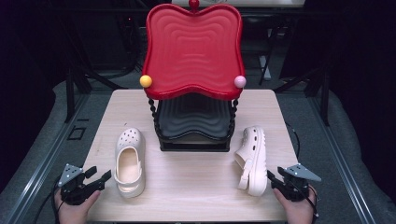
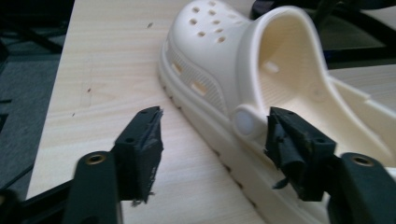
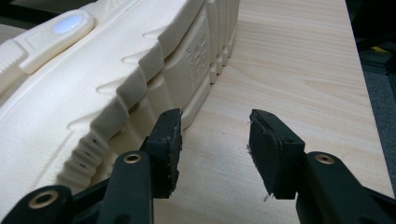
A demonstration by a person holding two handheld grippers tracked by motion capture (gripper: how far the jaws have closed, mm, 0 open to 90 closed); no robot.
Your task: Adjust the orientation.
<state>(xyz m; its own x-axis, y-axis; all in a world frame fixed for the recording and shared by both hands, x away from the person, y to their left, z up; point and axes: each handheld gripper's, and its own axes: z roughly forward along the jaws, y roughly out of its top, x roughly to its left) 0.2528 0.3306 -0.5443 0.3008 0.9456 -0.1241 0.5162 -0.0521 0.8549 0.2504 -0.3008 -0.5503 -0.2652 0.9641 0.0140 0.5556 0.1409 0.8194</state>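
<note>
Two cream clogs flank a red-topped stand (image 1: 193,51) on a wooden table (image 1: 196,186). The upright clog (image 1: 129,161) lies left of it, the tipped clog (image 1: 252,161) right. The left gripper (image 1: 98,178) and right gripper (image 1: 272,179) gape wide beside them, holding nothing.

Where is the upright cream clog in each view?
High view: the upright clog sits left of centre, beside the left tongs.
Left gripper view: upper right, past the open jaws.
Right gripper view: not there; that one lies on its side.
Shared landmark: the wooden table.
</note>
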